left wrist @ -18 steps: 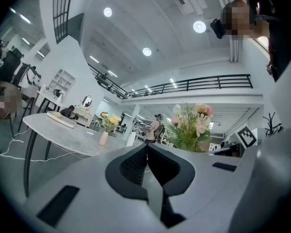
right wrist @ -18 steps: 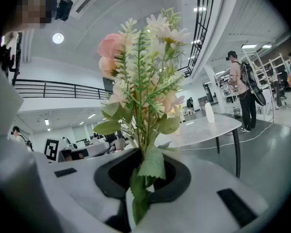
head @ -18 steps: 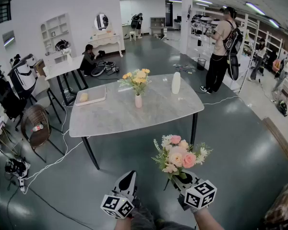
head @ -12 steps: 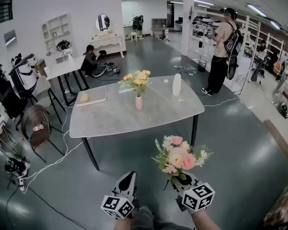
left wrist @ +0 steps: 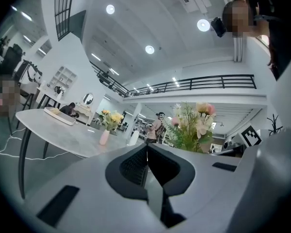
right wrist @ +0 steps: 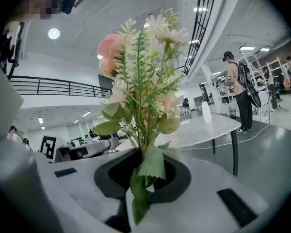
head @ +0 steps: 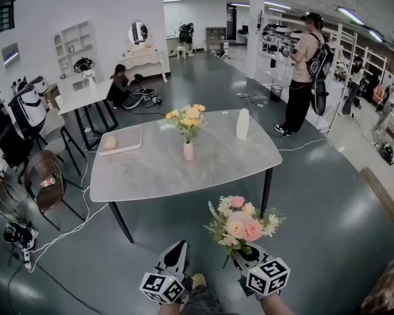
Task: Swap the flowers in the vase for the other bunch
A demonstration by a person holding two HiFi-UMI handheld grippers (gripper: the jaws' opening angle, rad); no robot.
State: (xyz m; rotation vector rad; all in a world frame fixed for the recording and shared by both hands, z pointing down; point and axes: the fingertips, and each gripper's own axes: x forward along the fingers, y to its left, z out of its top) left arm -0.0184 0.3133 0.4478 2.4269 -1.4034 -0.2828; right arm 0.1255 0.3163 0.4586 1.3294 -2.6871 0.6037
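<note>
Glossy dark-grey floor; white walls, shelf niche, round mirror; grey bench mid-room; white column; ceiling strip lights; black balcony railing.

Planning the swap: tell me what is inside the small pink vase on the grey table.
A bunch of yellow and orange flowers stands in the small pink vase, blooms above its rim. The stem ends are covered by its opaque wall; water cannot be seen.
</note>
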